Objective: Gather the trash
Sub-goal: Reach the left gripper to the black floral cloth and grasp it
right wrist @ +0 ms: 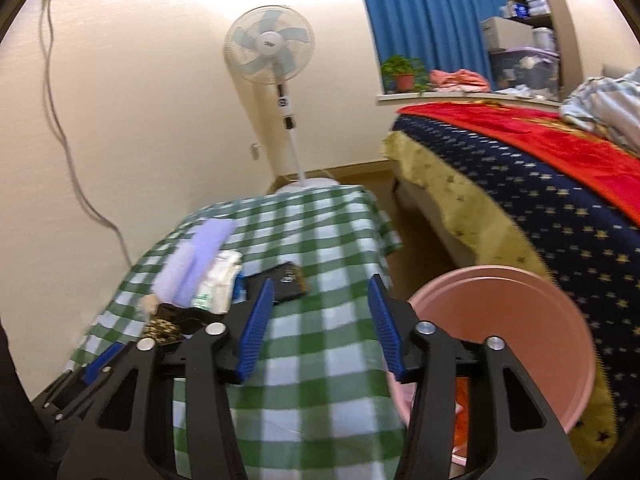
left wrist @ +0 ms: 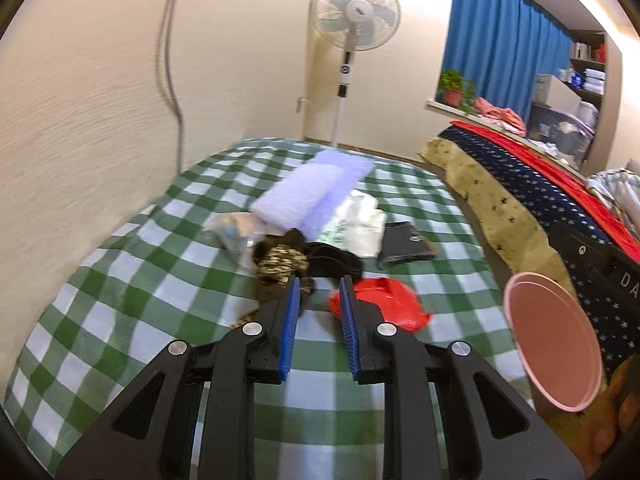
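Note:
A crumpled red plastic bag (left wrist: 384, 304) lies on the green-checked tablecloth (left wrist: 120, 300), just right of my left gripper (left wrist: 320, 284). That gripper stands narrowly open with only cloth showing between its blue pads. Beyond its tips lie a camouflage-patterned piece (left wrist: 280, 264), a black item (left wrist: 336, 260), a white printed bag (left wrist: 356, 224), a dark packet (left wrist: 404, 246) and a clear bag (left wrist: 232, 232). The pink bin (left wrist: 552, 340) stands at the table's right side. My right gripper (right wrist: 320, 284) hovers open over the cloth, empty, with the pink bin (right wrist: 500, 320) right of it and the dark packet (right wrist: 286, 282) ahead.
A folded lavender towel (left wrist: 312, 192) lies farther back on the table. A bed with a navy star blanket (right wrist: 520, 208) runs along the right, close to the bin. A standing fan (left wrist: 356, 12) is behind the table, and a wall runs along the left.

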`<state>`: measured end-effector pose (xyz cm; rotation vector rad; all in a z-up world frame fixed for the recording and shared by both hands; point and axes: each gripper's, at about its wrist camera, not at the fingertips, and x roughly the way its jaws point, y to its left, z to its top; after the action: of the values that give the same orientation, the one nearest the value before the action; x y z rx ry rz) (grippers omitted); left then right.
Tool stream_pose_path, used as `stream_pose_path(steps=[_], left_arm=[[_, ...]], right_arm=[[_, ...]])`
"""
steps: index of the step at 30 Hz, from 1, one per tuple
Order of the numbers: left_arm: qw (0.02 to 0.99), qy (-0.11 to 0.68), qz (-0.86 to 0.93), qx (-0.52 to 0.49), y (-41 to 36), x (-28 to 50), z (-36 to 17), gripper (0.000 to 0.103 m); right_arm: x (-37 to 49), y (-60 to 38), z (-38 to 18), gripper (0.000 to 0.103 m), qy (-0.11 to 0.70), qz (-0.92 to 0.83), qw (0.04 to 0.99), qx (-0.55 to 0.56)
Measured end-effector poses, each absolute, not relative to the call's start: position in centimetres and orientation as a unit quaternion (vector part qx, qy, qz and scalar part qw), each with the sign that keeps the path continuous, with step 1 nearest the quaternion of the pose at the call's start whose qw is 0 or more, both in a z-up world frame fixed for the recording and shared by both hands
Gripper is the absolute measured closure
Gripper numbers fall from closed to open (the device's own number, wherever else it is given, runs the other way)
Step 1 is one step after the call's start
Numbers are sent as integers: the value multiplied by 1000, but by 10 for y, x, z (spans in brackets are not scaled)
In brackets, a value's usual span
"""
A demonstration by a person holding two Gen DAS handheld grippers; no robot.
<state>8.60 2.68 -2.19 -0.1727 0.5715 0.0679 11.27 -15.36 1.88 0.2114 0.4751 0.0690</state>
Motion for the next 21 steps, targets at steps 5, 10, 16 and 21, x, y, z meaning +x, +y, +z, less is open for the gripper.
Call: stream_pose_path(steps=[5, 10, 16, 21], left_arm=[[950, 291, 64, -99, 45, 98, -27, 81], [943, 301, 81, -114, 55, 108, -35, 64], [939, 315, 78, -116, 55, 121, -43, 64], [931, 336, 74, -121, 58, 130, -51, 64]], right_arm=[[133, -139, 11, 66, 241, 69, 961, 117], [153, -127, 0, 66, 257, 98, 952, 130], [172, -107, -13, 65, 281, 131, 941, 137], [187, -88, -26, 65, 314, 159, 927, 132]])
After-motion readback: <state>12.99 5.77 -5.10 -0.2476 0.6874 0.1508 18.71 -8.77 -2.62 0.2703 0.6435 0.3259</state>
